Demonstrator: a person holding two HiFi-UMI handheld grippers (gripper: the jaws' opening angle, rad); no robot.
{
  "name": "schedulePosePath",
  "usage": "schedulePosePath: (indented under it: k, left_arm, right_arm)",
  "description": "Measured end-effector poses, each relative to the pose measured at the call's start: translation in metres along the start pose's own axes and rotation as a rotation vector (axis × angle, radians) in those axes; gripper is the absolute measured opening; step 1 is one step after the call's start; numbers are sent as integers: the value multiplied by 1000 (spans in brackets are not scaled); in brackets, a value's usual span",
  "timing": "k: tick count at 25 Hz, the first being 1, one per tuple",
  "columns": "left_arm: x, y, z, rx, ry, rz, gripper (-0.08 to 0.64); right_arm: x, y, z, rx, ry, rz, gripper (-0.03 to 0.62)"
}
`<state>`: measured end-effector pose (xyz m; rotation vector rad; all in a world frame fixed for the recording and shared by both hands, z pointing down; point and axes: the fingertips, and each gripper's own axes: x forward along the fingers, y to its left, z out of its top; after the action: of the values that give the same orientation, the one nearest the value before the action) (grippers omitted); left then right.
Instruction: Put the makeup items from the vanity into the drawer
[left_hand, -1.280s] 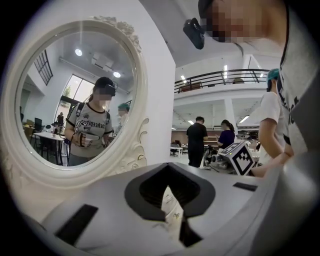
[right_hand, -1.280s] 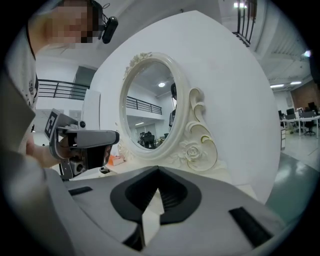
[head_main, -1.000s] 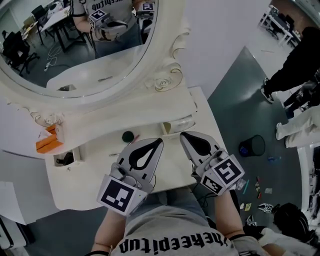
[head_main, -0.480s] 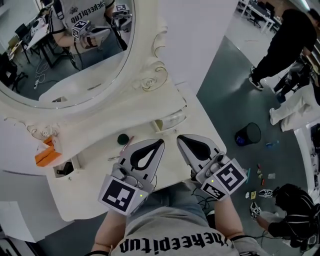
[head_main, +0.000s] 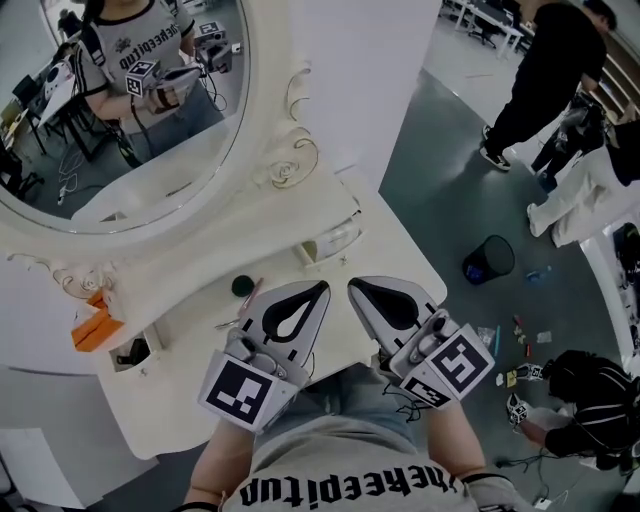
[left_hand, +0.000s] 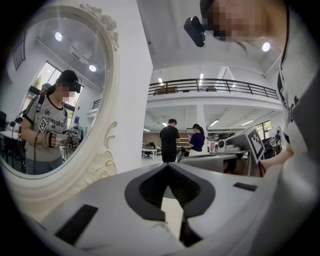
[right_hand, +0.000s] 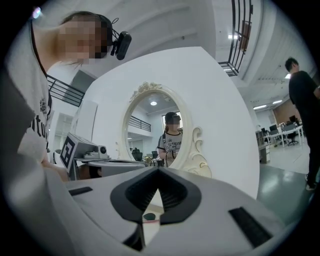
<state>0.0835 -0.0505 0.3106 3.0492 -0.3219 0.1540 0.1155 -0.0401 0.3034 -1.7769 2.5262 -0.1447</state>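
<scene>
On the white vanity top lie a dark round compact, a thin reddish pencil beside it and a slim stick. The compact also shows through the right gripper's jaw window. A clear container stands on the raised shelf. My left gripper and right gripper hover side by side over the vanity's front edge, both shut and holding nothing. In the left gripper view the left gripper points past the mirror frame; in the right gripper view the right gripper faces the mirror.
The oval mirror with its ornate frame rises behind the shelf. An orange item and a small recess holding something dark are at the vanity's left end. A dark bin and people are on the floor to the right.
The head view has swung, so the vanity and mirror sit further left and the floor shows more. Both grippers stay shut in nearly the same spot over the front edge.
</scene>
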Motion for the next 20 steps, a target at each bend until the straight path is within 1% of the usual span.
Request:
schedulePosePath:
  k: [9,20]
  left_arm:
    - [-8,-5,1,5,0,-30,31]
    - [-15,0,-5,6,0,-34,31]
  right_arm:
    - [-4,14,5,-13,-13,-22,11]
    - [1,23,0,-16,-26,-23,11]
